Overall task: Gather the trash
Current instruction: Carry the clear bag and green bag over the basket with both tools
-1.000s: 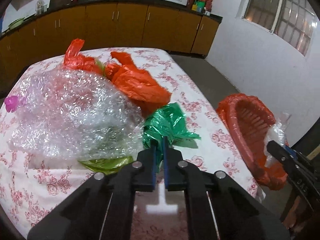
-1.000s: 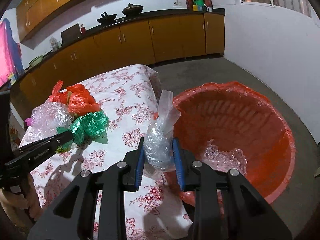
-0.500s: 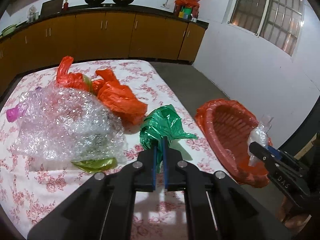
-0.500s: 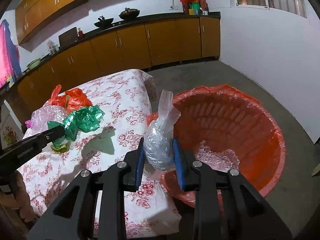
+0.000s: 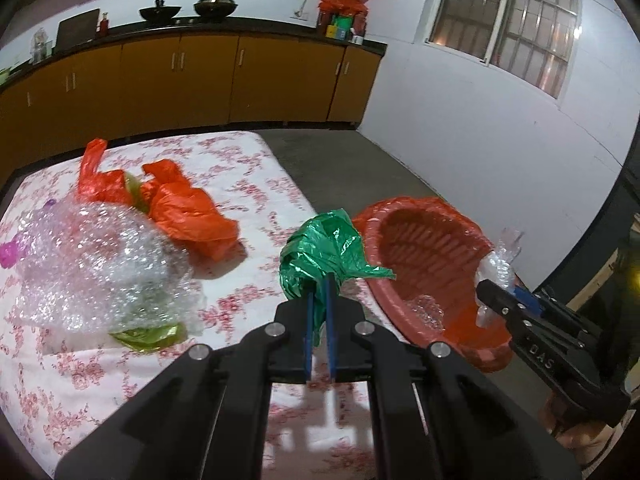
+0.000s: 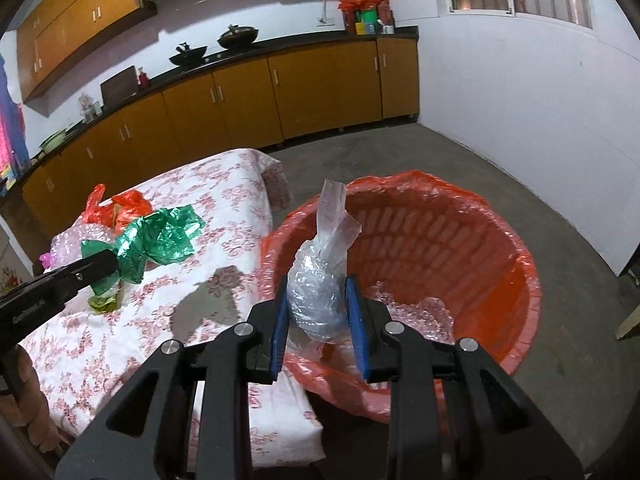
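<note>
Two hand-held grippers grip one bag each: left (image 5: 319,300) green bag (image 5: 324,252), right (image 6: 316,304) clear bag (image 6: 316,292)

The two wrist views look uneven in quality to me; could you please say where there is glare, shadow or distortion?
Left wrist view: glare sparkles on the bubble wrap, and the cabinet line bows from the fisheye. Right wrist view: the green bag and left gripper cast a hard shadow on the floral tablecloth; black vignette fills the corners.

Left gripper (image 5: 319,280) clamped on green bag (image 5: 324,252), raised; right gripper (image 6: 317,284) pinching clear bag (image 6: 318,288), seemingly above table height.
</note>
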### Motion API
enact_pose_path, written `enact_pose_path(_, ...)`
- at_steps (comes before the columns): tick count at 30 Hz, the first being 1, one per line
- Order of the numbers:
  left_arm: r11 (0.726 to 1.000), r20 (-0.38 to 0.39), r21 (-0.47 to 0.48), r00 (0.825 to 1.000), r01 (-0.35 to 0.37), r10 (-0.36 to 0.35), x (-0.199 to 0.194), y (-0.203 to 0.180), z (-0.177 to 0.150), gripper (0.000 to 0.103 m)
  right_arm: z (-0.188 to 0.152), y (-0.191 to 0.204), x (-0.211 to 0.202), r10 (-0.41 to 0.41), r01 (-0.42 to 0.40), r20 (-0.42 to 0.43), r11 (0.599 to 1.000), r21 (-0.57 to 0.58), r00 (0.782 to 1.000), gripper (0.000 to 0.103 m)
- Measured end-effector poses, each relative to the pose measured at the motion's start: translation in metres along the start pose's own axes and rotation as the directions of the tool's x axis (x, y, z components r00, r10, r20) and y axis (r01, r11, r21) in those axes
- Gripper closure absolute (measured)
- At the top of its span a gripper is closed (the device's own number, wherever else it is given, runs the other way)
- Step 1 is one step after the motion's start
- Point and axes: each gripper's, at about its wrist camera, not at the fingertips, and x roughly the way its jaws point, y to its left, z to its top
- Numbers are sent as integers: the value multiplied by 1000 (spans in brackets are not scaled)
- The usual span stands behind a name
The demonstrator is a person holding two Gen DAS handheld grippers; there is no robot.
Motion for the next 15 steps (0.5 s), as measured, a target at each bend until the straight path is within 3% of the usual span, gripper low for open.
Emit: enact_pose_path(15, 991, 4, 67, 993, 116, -117, 9, -52, 10, 96, 8, -36, -11, -68, 66, 36, 996, 58, 997, 75)
